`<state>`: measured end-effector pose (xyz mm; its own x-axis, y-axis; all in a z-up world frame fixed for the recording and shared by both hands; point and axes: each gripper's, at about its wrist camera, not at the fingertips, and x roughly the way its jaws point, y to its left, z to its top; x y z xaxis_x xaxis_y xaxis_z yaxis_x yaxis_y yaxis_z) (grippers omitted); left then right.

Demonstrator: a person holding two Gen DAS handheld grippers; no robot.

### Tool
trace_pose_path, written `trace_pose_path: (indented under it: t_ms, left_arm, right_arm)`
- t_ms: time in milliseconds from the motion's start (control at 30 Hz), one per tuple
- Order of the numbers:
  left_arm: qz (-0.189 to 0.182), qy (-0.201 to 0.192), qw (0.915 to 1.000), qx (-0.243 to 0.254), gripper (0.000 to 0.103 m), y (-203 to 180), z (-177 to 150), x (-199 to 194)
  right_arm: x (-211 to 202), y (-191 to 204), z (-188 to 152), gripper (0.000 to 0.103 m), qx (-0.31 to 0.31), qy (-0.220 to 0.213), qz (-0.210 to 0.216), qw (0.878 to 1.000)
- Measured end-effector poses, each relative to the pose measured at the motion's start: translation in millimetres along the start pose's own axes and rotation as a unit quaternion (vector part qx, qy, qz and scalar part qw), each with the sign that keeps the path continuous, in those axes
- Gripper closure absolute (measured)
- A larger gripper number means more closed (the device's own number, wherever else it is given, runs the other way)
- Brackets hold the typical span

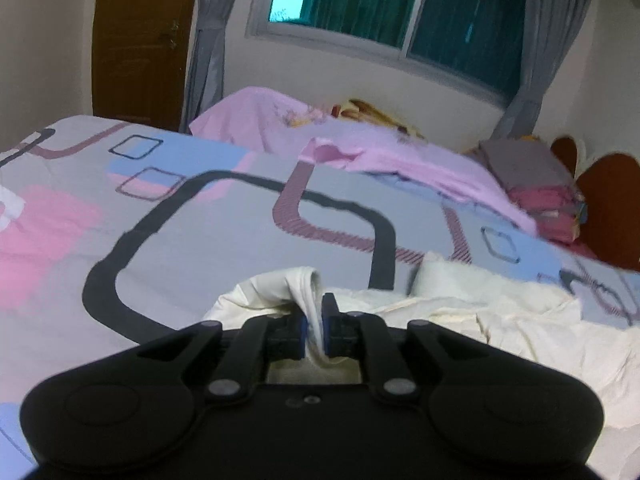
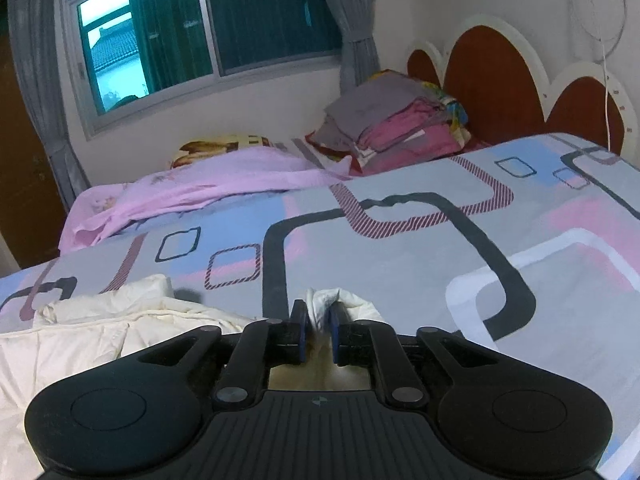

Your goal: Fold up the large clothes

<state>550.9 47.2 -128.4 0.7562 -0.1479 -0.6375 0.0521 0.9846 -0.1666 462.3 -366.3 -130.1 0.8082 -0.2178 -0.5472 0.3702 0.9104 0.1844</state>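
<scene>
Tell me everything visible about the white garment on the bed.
The white garment is cream, soft-looking cloth, crumpled and partly bunched, lying on the patterned bedspread. A thin fold of it runs between the left gripper's nearly closed pads. Another bunched edge sits between the right gripper's pads. What kind of garment it is cannot be told.

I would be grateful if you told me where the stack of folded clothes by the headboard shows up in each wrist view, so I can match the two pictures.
Left wrist view: the stack of folded clothes sits at the right edge, mid-height, just left of the brown headboard.
Right wrist view: it lies upper centre-right, below the window's right curtain, left of the headboard.
Shared landmark: the pink sheet across the far side of the bed.
</scene>
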Motion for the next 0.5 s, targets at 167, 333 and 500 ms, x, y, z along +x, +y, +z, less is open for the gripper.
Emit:
trace_pose_path:
  t_ms: [167,333,500]
  left_arm:
    - [-0.017,0.018,0.9997,-0.005,0.084,4.1,5.7,1.6]
    - [-0.031,-0.023,0.9992,-0.014,0.026,10.9,11.8,-31.8]
    - [-0.050,-0.059,0.9961,0.042,0.027,-0.3,-0.1,-64.9]
  right_arm:
    - [-21.5,3.6,8.3,0.020,-0.016,-0.056,0.007,0.998]
    - [-43.2,20.8,8.3,0.047,-0.057,-0.069,0.047,0.995]
    - [-48.7,49.2,-11.2,0.049,-0.110,-0.053,0.080,0.989]
